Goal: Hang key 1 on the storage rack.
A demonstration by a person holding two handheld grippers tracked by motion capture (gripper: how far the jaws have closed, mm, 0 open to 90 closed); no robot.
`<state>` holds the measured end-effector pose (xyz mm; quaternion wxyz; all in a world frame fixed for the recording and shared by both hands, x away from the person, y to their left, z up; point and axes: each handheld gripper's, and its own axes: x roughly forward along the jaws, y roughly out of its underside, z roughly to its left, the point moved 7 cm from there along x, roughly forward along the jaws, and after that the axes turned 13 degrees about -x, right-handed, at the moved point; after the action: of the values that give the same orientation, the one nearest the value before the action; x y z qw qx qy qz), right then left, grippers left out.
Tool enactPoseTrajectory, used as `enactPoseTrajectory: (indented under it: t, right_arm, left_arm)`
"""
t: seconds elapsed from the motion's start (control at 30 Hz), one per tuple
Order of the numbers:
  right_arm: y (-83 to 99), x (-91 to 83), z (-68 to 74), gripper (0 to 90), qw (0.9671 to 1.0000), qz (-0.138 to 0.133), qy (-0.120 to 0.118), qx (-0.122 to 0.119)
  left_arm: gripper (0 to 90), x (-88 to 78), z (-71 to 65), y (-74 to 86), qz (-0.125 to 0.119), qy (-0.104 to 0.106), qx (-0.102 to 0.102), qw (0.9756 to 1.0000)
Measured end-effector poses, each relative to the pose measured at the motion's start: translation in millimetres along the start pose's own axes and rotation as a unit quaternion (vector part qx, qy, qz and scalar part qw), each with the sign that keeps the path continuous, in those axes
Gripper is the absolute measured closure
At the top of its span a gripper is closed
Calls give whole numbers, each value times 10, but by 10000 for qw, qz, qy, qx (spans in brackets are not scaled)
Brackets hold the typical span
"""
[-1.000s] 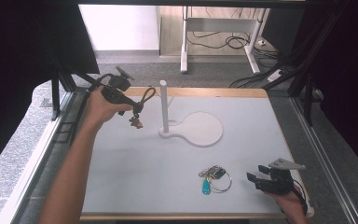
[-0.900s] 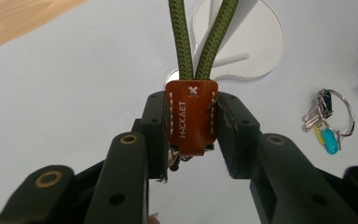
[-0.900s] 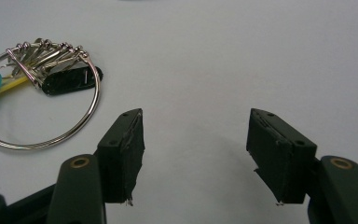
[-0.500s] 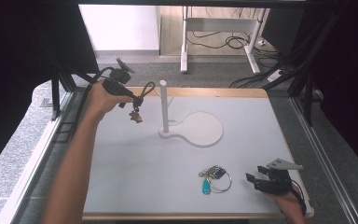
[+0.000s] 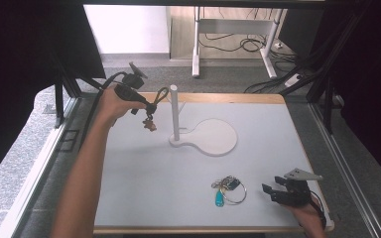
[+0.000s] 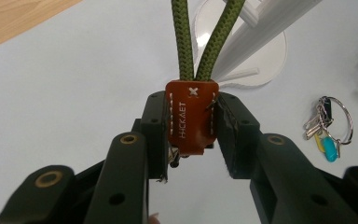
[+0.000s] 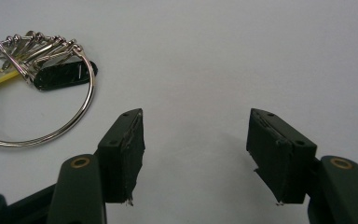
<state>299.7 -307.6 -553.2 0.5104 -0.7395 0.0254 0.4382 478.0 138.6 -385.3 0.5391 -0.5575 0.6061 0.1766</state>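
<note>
Left of the white post (image 5: 174,113), the left gripper (image 5: 146,106) is clamped on the brown leather tab (image 6: 191,116) of a keychain, whose green cord loop (image 5: 160,94) reaches up toward the post's top while a small charm hangs below. The step in hand looks like hanging this loop on the post: the next move calls for lifting the loop above the tip, centring it there, then lowering it and letting go. That forearm stretches up from the near edge, the hand raised off the table and level with the post's upper part. Right of the post and nearer the person, a key ring (image 5: 229,189) lies flat on the table (image 5: 144,173); just to its right the right gripper (image 5: 278,191) rests low, jaws apart and empty, pointing at the ring.
</note>
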Motion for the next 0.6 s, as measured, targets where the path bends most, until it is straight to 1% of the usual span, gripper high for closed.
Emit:
enactPoseTrajectory:
  t: [0.2,0.53,0.6]
  right_arm:
    - [0,5,4,374,10000,18,7,-11]
    - [2,18,13,374,10000,48,10,-43]
    - [2,21,14,373,10000,54,18,-55]
  left_arm:
    - [662,50,-30,25,124,-9,116,9999]
    - [660,136,-88,79,246,-104,220,9994]
    - [659,161,-96,99,314,-137,237,9991]
